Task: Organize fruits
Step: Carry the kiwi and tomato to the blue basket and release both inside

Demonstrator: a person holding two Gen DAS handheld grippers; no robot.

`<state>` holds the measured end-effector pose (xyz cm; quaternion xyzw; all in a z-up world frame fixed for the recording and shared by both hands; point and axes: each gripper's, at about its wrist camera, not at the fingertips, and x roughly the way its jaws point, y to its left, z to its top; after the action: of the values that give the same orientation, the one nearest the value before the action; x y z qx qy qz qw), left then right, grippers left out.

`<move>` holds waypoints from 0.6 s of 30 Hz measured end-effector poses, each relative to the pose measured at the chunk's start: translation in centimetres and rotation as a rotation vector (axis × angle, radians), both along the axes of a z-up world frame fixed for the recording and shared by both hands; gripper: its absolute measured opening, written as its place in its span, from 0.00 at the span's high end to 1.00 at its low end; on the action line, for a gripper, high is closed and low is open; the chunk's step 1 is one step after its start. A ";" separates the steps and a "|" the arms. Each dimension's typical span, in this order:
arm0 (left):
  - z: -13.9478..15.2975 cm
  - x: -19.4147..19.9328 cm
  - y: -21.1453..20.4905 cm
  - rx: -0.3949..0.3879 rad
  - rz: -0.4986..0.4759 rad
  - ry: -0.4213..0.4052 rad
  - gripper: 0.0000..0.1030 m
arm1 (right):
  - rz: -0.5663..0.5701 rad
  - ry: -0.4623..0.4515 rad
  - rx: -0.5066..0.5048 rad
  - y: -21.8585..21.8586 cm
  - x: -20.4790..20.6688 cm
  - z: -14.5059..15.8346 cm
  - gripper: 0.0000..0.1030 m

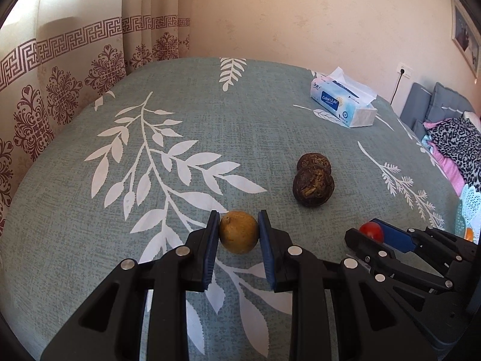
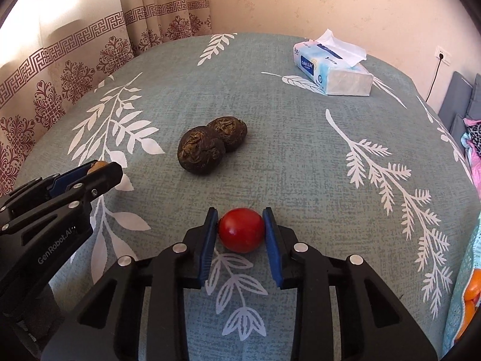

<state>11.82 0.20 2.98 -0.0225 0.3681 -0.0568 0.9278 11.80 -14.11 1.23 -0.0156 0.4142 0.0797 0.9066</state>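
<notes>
- A table draped in a teal leaf-print cloth (image 2: 270, 156) stands before patterned curtains (image 1: 60, 90); a tissue box (image 2: 332, 70) lies at one o'clock.
- Left gripper (image 1: 237, 231) pinches a yellow-brown fruit (image 1: 238, 232); right gripper (image 2: 241, 230) pinches a red fruit (image 2: 241, 230).
- Two dark round fruits (image 2: 210, 143) touch at centre.
- Only the right view shows orange fruit (image 2: 470, 291) at four o'clock; its container is unclear.

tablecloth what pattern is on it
Grey-green tablecloth with white leaf sprigs, clearest in the right wrist view.
</notes>
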 end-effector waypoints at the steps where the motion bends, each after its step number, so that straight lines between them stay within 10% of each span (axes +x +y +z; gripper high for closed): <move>1: 0.0 0.0 0.0 0.000 -0.001 0.000 0.75 | -0.007 -0.006 -0.009 -0.1 -0.2 0.1 0.69; 18: 0.0 -0.5 -0.7 0.001 -0.030 -0.016 0.75 | -0.179 -0.072 -0.033 -5.2 -4.4 2.7 0.69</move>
<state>11.32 -0.46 3.03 -0.0158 0.3610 -0.0706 0.9297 7.38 -19.33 3.90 0.0038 0.3825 -0.0090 0.9239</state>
